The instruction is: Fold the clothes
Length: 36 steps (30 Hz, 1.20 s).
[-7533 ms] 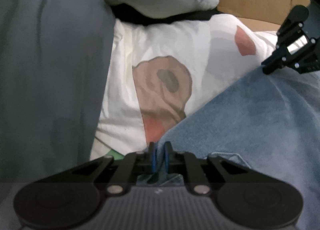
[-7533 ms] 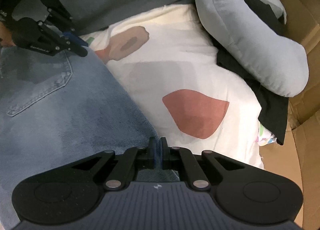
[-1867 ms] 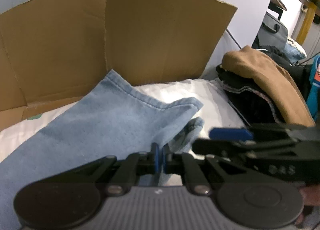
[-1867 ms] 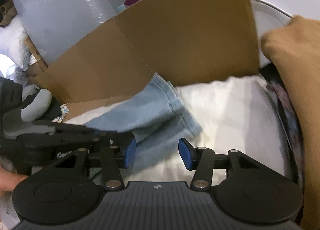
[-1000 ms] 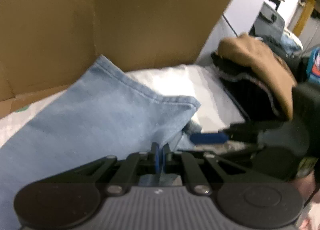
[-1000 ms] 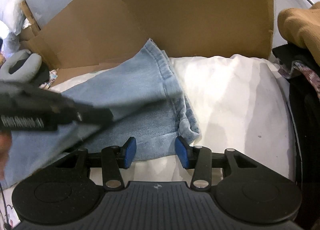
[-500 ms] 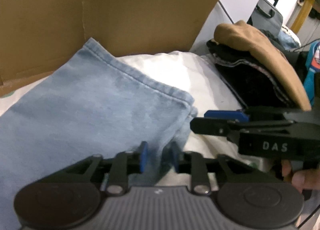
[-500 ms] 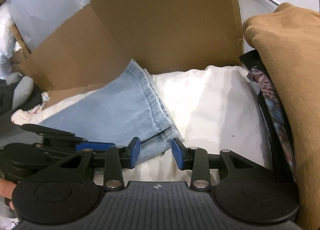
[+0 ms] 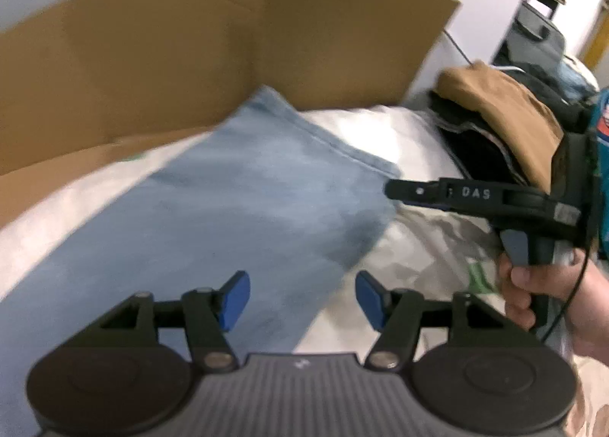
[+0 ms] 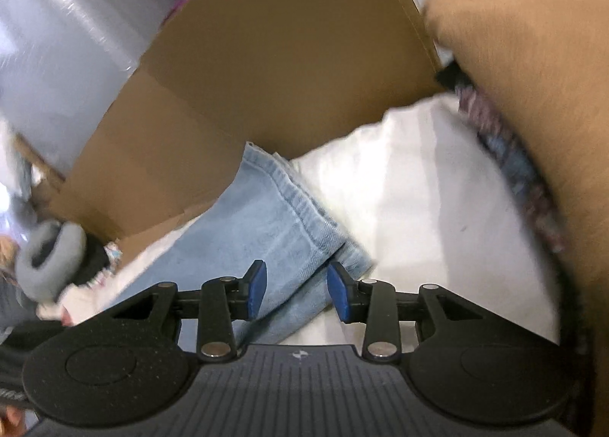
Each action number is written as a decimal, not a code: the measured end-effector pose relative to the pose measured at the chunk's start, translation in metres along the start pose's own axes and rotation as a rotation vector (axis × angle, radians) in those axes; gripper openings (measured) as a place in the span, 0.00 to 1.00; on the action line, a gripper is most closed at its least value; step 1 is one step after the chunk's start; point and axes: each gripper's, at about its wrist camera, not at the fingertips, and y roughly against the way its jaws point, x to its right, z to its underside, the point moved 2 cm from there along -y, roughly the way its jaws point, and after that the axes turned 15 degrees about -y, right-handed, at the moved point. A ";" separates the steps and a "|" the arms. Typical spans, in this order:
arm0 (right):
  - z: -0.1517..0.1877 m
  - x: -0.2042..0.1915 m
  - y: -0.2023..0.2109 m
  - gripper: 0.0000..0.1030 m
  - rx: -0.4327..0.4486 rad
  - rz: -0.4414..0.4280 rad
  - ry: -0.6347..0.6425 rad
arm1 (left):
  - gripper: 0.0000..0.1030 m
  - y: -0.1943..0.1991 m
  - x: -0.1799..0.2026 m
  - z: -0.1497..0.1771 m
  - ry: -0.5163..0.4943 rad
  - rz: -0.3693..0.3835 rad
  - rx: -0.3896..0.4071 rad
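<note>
Light blue jeans (image 9: 243, 204) lie flat on white bedding, their hem end (image 10: 300, 216) against a cardboard wall. My left gripper (image 9: 302, 300) hovers above the denim with its jaws opening and nothing between the blue pads. My right gripper (image 10: 297, 294) stands open just over the hem corner, denim below it but not pinched. In the left wrist view the right gripper (image 9: 396, 189) reaches in from the right, held by a hand (image 9: 533, 292), its tip at the hem's edge.
A brown cardboard wall (image 9: 228, 48) closes the far side. A stack of folded clothes topped by a tan garment (image 9: 506, 117) (image 10: 533, 75) sits to the right. White bedding (image 10: 418, 201) lies between jeans and stack. A grey pillow end (image 10: 49, 258) shows at the left.
My left gripper let go of the jeans, spread its jaws and rose away from the fabric. The right gripper rolled and stayed beside the hem with its jaws apart.
</note>
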 end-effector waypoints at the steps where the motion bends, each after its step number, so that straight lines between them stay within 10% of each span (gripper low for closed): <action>1: 0.000 -0.001 -0.003 0.41 -0.015 -0.010 -0.019 | 0.66 0.006 -0.004 0.003 0.018 -0.008 0.006; 14: 0.003 -0.001 -0.027 0.37 -0.014 0.071 -0.078 | 0.71 0.002 -0.040 0.048 0.040 -0.004 -0.003; 21: -0.006 0.009 -0.030 0.03 -0.021 0.077 -0.196 | 0.80 -0.014 -0.028 0.074 -0.016 0.051 0.007; 36: -0.004 0.007 -0.021 0.01 -0.005 0.139 -0.134 | 0.83 -0.032 -0.018 0.095 -0.107 -0.036 0.061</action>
